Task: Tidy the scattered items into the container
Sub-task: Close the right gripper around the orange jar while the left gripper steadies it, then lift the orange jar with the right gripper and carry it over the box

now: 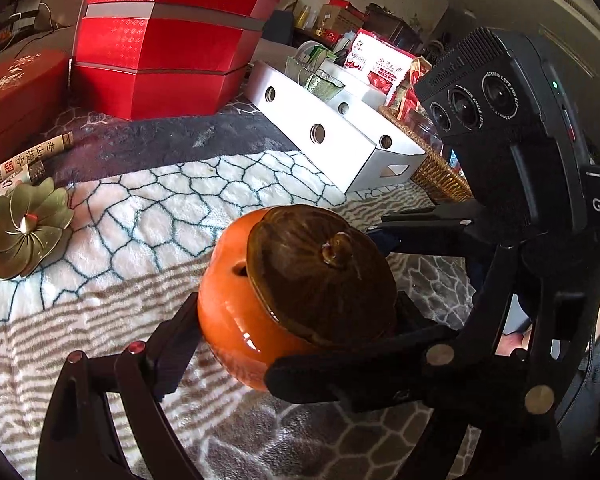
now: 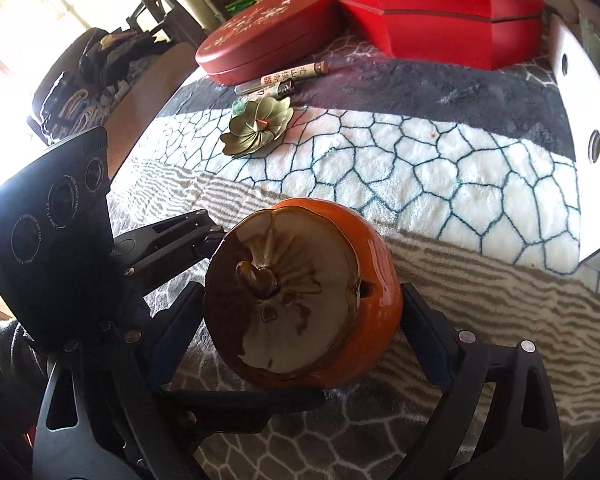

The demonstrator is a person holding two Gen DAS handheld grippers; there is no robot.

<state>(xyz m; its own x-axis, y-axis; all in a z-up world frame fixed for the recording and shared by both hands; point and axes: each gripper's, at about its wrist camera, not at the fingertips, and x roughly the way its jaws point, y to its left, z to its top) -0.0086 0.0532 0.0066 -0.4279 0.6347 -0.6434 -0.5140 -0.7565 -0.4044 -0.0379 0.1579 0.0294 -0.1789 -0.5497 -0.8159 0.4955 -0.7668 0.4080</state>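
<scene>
You have both grippers clamped on the same orange persimmon-shaped jar (image 1: 236,312). In your left wrist view, the left gripper (image 1: 296,328) presses the jar's sides from 8 and 4 o'clock, while the right gripper (image 1: 384,280) reaches in from 3 o'clock, its fingers above and below the jar. In your right wrist view, the right gripper (image 2: 302,320) squeezes the jar (image 2: 376,280) from both sides and the left gripper (image 2: 216,316) comes in from 9 o'clock. The brown lid (image 1: 320,276) with its stem knob sits on the jar, tilted toward the cameras. The jar appears lifted above the patterned blanket (image 1: 160,196).

At 9 o'clock in the left view lies a brass lotus dish (image 1: 26,228), with an incense tube (image 1: 24,158) just beyond it. At 1 o'clock stands the white cardboard box (image 1: 340,140), beside a wicker basket (image 1: 440,168). A tall red gift box (image 1: 168,36) stands at 11 o'clock.
</scene>
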